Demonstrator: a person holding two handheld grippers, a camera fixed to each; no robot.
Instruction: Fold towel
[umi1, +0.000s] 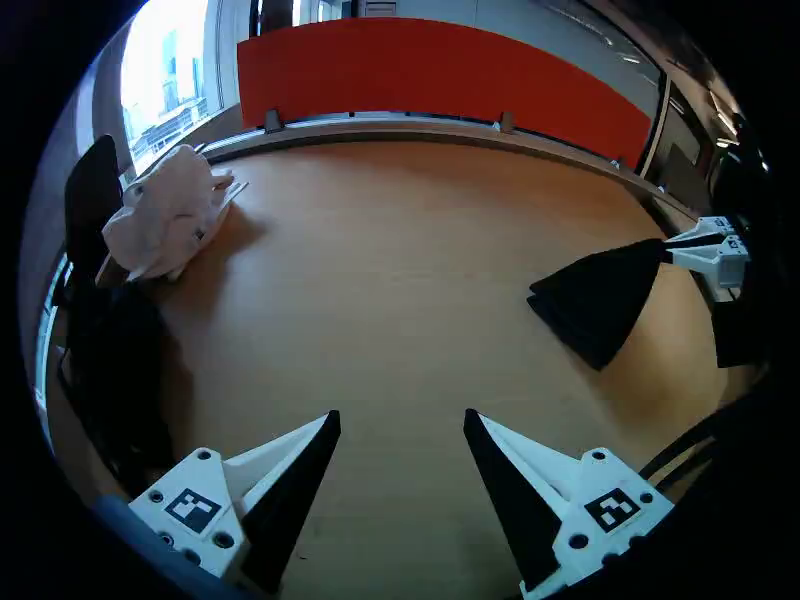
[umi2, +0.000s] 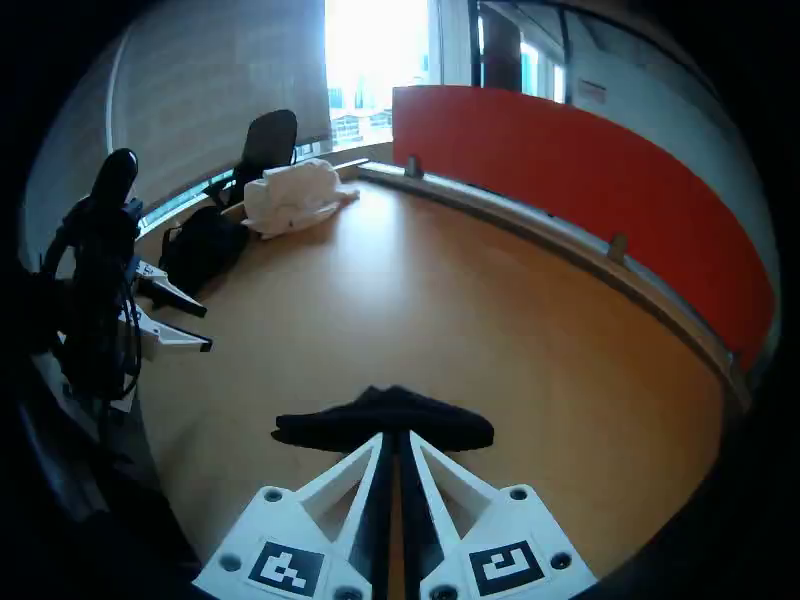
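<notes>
Red divider (umi1: 440, 70) behind wooden table (umi1: 400, 280)

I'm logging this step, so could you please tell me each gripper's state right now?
Left gripper: open, empty.
Right gripper: shut on the black towel.

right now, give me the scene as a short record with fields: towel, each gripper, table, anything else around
towel: black towel, bunched, resting on the table at one end
right gripper: right gripper, fingers closed on the towel's near edge
left gripper: left gripper, fingers apart, holding nothing, above bare wood
table: wooden table
other: white cloth heaped at a far corner of the table; red panel along the far edge
</notes>
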